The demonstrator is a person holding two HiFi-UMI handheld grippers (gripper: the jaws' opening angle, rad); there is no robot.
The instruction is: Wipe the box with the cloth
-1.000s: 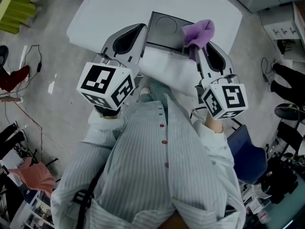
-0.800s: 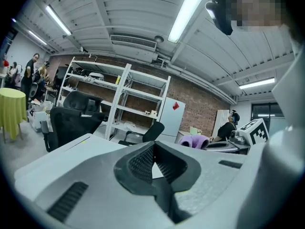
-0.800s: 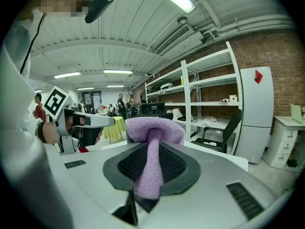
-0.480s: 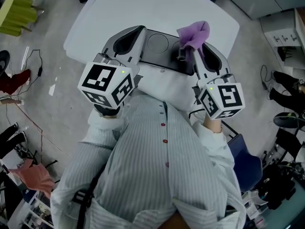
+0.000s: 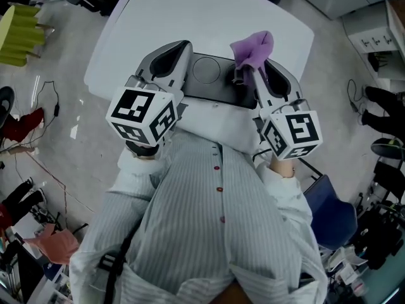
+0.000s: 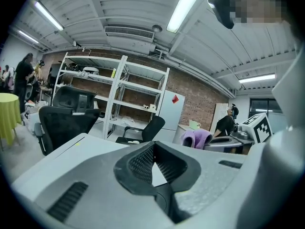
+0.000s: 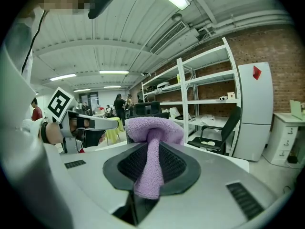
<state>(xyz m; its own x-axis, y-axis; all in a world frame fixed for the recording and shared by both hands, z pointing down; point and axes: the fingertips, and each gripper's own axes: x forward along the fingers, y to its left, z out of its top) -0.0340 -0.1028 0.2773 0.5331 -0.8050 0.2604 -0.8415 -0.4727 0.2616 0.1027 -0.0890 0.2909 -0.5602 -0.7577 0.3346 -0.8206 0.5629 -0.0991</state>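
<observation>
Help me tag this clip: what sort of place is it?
Probably a workshop or lab in an industrial building: open metal shelving, office chairs and a bare brick wall.

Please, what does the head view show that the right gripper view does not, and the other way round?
Only the head view: the dark box between the left gripper and the right gripper, and the person's striped shirt.

Only the right gripper view: up close, how the right gripper's fingers clamp the cloth; also the metal shelves, the brick wall and an office chair.

Both: the purple cloth held in the right gripper, and the left gripper with its marker cube.
</observation>
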